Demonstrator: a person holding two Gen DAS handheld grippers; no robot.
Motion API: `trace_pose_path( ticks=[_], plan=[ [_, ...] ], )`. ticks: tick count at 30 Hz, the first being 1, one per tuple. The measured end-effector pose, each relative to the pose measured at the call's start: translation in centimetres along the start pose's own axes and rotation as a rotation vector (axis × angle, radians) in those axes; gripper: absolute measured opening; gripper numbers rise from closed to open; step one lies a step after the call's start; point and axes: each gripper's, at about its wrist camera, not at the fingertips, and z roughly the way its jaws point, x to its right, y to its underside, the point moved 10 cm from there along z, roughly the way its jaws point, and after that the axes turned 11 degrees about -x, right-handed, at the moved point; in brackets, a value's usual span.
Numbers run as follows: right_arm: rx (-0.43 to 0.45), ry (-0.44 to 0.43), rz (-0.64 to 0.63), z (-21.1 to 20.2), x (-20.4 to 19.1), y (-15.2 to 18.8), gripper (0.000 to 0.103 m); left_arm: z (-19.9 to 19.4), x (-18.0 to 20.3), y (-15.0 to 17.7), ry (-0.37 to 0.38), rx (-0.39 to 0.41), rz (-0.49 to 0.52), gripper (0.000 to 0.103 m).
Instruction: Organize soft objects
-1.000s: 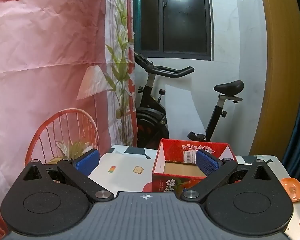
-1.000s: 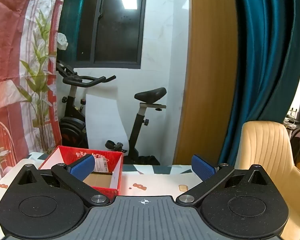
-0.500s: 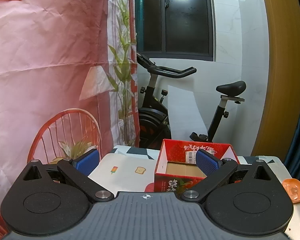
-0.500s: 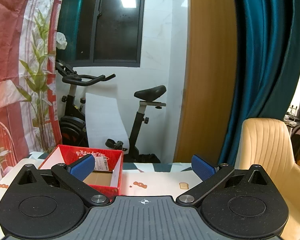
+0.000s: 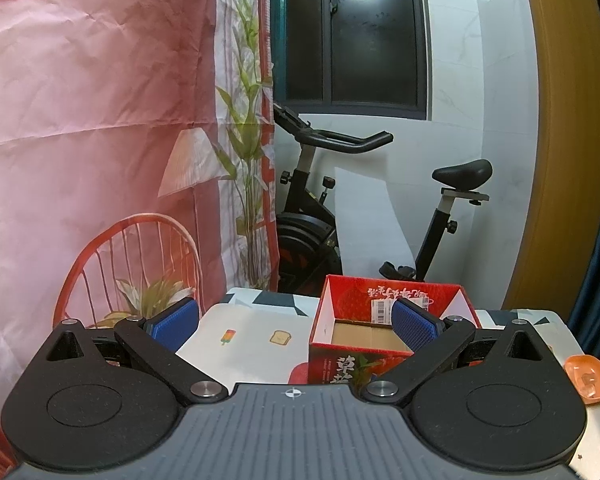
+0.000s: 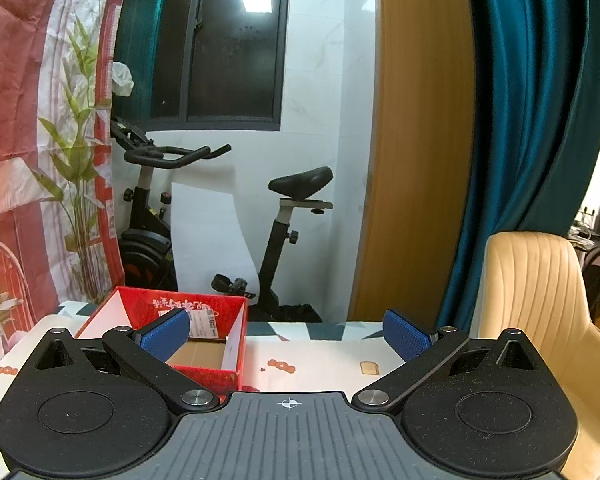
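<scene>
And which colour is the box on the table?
Red box, brown cardboard floor inside; clearest in the left wrist view.

One red box (image 5: 380,360), one orange dish (image 5: 588,374), one exercise bike (image 6: 204,216), one beige chair (image 6: 540,304), two grippers (image 5: 295,322) (image 6: 287,334).

Glossy red cardboard box (image 5: 384,332) on a matt printed tablecloth (image 5: 256,340).

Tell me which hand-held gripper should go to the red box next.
Left, probably. The red box sits directly ahead of the left hand-held gripper, near its right finger. From the right hand-held gripper it lies off left. Both are open and empty.
</scene>
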Motion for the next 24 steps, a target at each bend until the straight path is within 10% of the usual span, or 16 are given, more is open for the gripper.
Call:
trace_pose_path(
  ticks=[24],
  plan=[
    [-0.006, 0.001, 0.004, 0.08, -0.04, 0.08, 0.103, 0.33, -0.09, 0.18, 0.006, -0.008, 0.003, 0.103]
  ],
)
